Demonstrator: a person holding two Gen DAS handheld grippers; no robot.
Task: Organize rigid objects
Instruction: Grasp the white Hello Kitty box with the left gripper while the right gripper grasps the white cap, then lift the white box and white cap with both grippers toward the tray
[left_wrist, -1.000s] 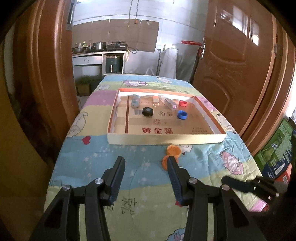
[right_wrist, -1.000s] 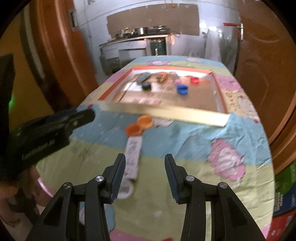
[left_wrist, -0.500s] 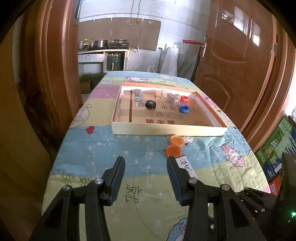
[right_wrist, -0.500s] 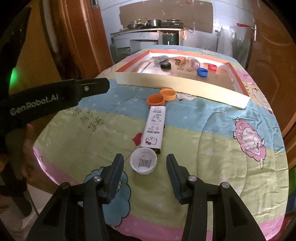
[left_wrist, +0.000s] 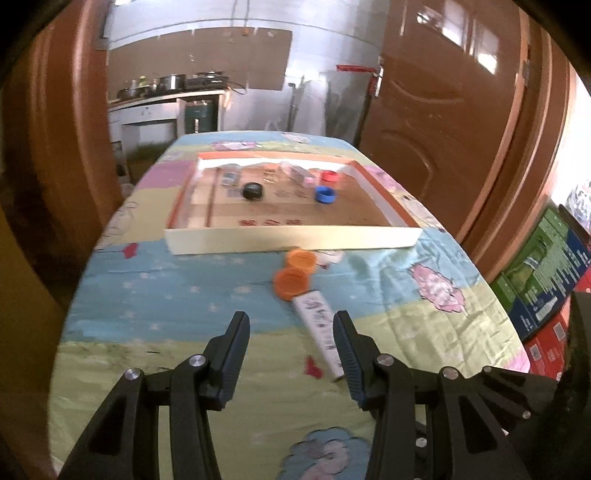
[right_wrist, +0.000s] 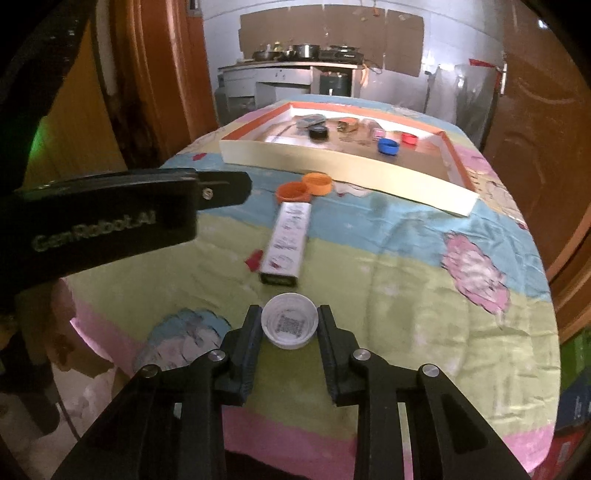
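A white bottle cap lies on the patterned tablecloth between the fingers of my right gripper. Its jaws are closing and the pads touch the cap's sides. Beyond it lie a long white printed box and two orange caps touching each other. My left gripper hovers open over the cloth with nothing between its fingers. The white box runs beside its right finger. The cardboard tray further back holds a black cap, a blue cap, a red cap and small items.
The left gripper's body crosses the left of the right wrist view. Wooden doors flank the table on both sides. Stacked cartons stand on the floor at the right. The table's near edge drops off just under both grippers.
My right gripper has sunk toward the white cap and narrowed its jaws around it. The left gripper has moved right and lower, toward the white box, and stays open.
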